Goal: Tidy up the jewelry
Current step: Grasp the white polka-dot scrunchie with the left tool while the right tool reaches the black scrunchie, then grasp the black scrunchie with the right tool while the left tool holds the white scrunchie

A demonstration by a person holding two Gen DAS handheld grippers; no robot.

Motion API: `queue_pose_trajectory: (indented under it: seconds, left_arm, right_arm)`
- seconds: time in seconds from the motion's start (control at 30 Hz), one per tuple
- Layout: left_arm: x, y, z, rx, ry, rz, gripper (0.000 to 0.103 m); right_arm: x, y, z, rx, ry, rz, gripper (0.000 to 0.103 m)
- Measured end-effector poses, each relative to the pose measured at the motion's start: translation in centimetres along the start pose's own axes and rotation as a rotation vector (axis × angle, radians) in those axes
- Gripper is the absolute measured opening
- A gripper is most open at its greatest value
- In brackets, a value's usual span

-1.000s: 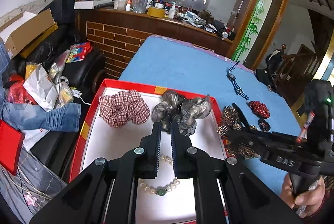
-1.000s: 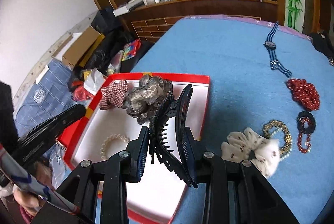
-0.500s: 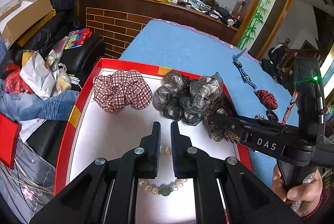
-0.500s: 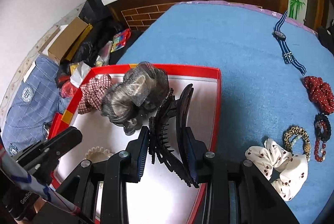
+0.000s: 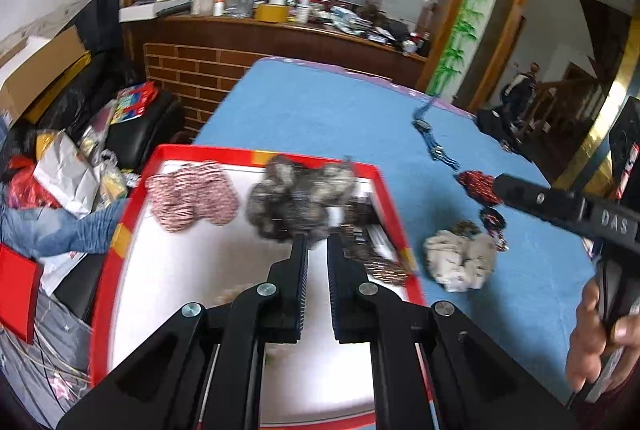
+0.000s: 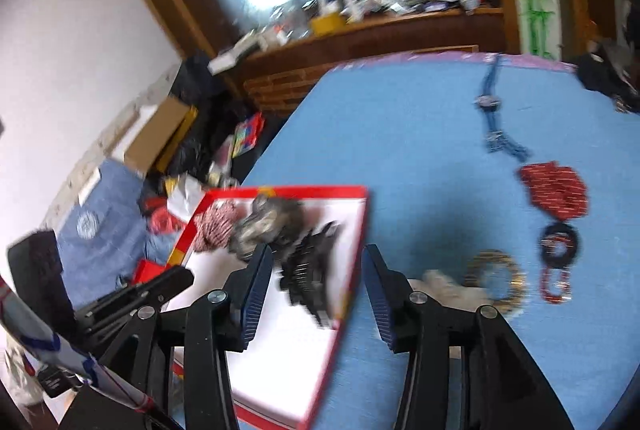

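A red-rimmed white tray [image 5: 136, 254] [image 6: 352, 270] lies on the blue table. In it are a plaid scrunchie [image 5: 192, 197] [image 6: 216, 226], a grey scrunchie [image 5: 296, 201] [image 6: 268, 222] and a black hair claw [image 6: 312, 274] [image 5: 372, 250] by the right rim. My right gripper [image 6: 318, 254] is open and empty above the claw. My left gripper [image 5: 317, 250] is shut and empty over the tray. On the table lie a white scrunchie [image 5: 460, 262] [image 6: 444, 288], a gold bead bracelet [image 6: 496, 278], a red scrunchie [image 6: 556, 189] [image 5: 478, 183], a dark bead bracelet [image 6: 558, 250] and a striped watch [image 6: 494, 117] [image 5: 432, 137].
Left of the table is a black sofa with bags, jeans and a cardboard box [image 5: 36, 69]. A brick counter [image 5: 192, 77] with clutter stands behind. The table's far edge [image 6: 420, 55] has a purple border. My right gripper's body [image 5: 568, 205] reaches in from the right.
My right gripper has opened and let go of the black hair claw, which now lies in the tray. It has drawn back to the right. My left gripper stayed shut.
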State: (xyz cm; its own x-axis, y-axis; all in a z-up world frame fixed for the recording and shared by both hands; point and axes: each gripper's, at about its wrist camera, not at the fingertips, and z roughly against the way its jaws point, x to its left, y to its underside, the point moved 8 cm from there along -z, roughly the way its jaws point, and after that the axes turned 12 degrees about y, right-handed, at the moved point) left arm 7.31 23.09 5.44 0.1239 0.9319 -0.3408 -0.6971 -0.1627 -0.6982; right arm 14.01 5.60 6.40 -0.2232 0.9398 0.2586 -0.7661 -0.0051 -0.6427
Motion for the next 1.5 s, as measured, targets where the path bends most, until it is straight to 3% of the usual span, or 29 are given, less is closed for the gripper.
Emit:
queue_pose_trajectory:
  seconds: [0.17,0.3,0.37,0.47,0.53,0.6,0.63,0.67,0.73,0.83,1.03,1.37,1.4,1.5]
  left_arm:
    - [-5.6,0.7,-2.2,0.065,0.066,-0.066,0.015]
    - [-10.5,2.1,-5.0,0.159,0.153,-0.111,0.035]
    - [-12.8,2.8,-6.5,0.200,0.173,-0.144,0.051]
    - [-15.4,3.7,-9.2,0.246,0.140,-0.198,0.066]
    - [-16.6,4.2,-11.4,0.270,0.110,-0.230,0.066]
    - [-16.7,4.6,-13.6,0.287,0.033,-0.244,0.066]
    - [-16.4,4.9,-14.4,0.296,-0.002,-0.246,0.061]
    - [-16.2,5.0,-15.5,0.297,-0.027,-0.241,0.038]
    - [-15.6,5.2,-16.7,0.306,-0.033,-0.210,0.008]
    - [-14.7,4.7,-17.1,0.255,-0.016,-0.159,0.008]
    - [-14.4,1.6,-13.8,0.064,0.040,-0.148,0.008]
    - [-14.4,1.1,-12.8,0.056,0.070,-0.152,0.008]
    - [-14.1,1.3,-12.3,0.057,0.071,-0.150,0.008]
    - [-14.2,1.5,-12.3,0.064,0.073,-0.153,0.008]
  right_arm:
    - [-8.5,-0.2,1.6,-0.028,0.114,-0.119,0.051]
    - [-14.3,0.9,1.2,-0.014,0.183,-0.207,0.051]
    - [-16.6,1.6,0.8,-0.007,0.184,-0.251,0.051]
    - [-19.3,2.3,0.3,0.019,0.182,-0.311,0.051]
    - [-20.6,2.2,0.6,0.011,0.179,-0.346,0.051]
    - [-21.2,2.4,0.5,0.022,0.164,-0.359,0.051]
    - [-21.4,2.5,0.3,0.028,0.150,-0.371,0.051]
    - [-21.6,2.6,0.1,0.038,0.131,-0.388,0.051]
    - [-21.8,2.8,-0.3,0.048,0.100,-0.399,0.048]
    - [-21.4,2.8,-1.1,0.064,0.068,-0.402,0.033]
    - [-20.6,3.1,-3.0,0.097,0.062,-0.404,0.031]
    - [-20.9,1.4,-6.9,0.154,0.191,-0.381,0.030]
    - [-20.9,1.4,-7.5,0.165,0.196,-0.373,0.029]
    - [-20.7,1.3,-7.7,0.157,0.232,-0.316,0.010]
